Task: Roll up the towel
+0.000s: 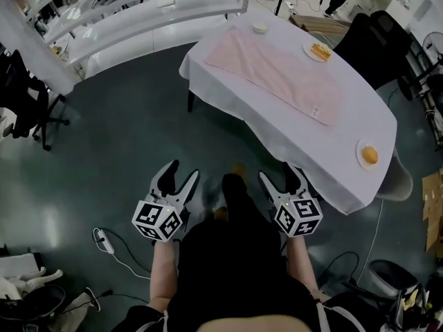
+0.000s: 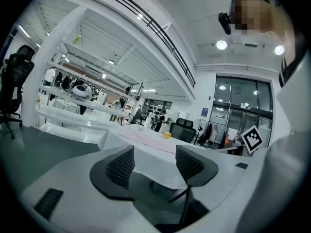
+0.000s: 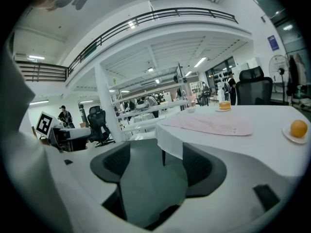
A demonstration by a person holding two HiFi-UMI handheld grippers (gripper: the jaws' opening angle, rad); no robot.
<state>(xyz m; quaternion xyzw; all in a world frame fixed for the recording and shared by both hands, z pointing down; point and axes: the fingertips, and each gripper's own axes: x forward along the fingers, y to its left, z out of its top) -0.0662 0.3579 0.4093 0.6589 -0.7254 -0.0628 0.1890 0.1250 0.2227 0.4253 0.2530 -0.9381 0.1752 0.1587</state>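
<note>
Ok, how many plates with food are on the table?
2. One plate, holding an orange, at the table's near corner; the other plate, with yellow food, beside the towel's far end. None seem hidden.

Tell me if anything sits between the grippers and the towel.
Nothing visible does. The left gripper and right gripper are open over the floor, short of the table. The towel lies flat; the near plate sits clear of it.

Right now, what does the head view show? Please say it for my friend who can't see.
A pink towel lies flat and untouched on a white-clothed table. Nearer the camera, the person holds the left gripper and right gripper, both open and empty, over the dark floor.
</note>
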